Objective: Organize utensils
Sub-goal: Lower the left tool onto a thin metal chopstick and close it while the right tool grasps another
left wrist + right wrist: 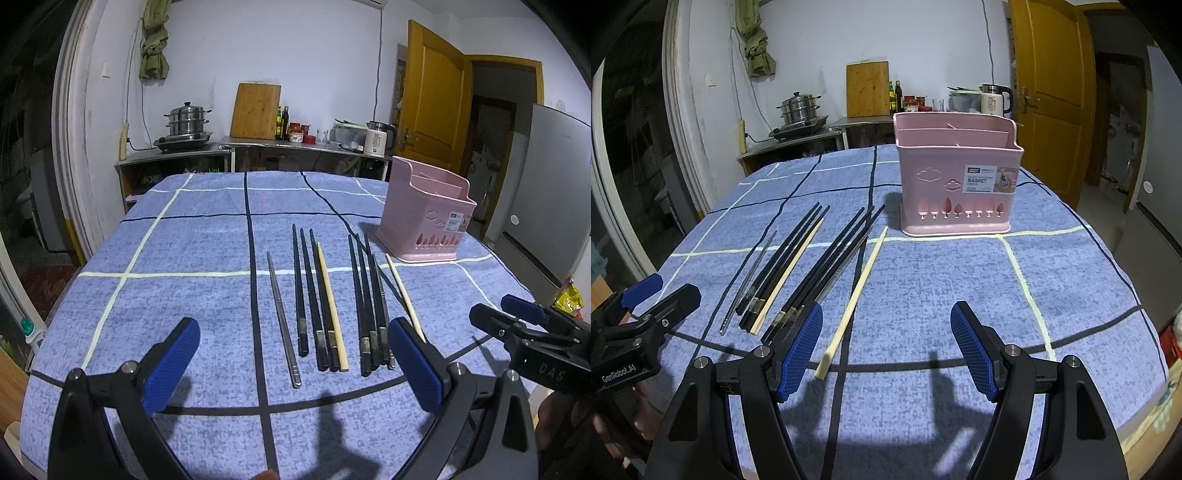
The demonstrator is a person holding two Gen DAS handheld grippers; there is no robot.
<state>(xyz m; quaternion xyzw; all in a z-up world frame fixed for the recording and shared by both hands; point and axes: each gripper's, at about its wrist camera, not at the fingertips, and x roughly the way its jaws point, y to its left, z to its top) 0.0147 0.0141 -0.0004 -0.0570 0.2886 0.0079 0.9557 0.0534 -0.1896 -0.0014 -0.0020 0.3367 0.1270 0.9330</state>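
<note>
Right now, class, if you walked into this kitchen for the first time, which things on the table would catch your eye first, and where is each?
The pink utensil basket stands out first, upright at the far right of the blue checked tablecloth. Next come the chopsticks laid out in rows to its left: mostly black ones, a metal one at the far left, and a pale wooden chopstick lying alone nearest the basket. In the foreground the left gripper and right gripper are both open and empty.

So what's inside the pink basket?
Looking over the rim of the pink basket, only pink dividers show, splitting it into compartments. No utensils stick out above the rim. The walls hide the bottom, so something short could still be lying there.
</note>
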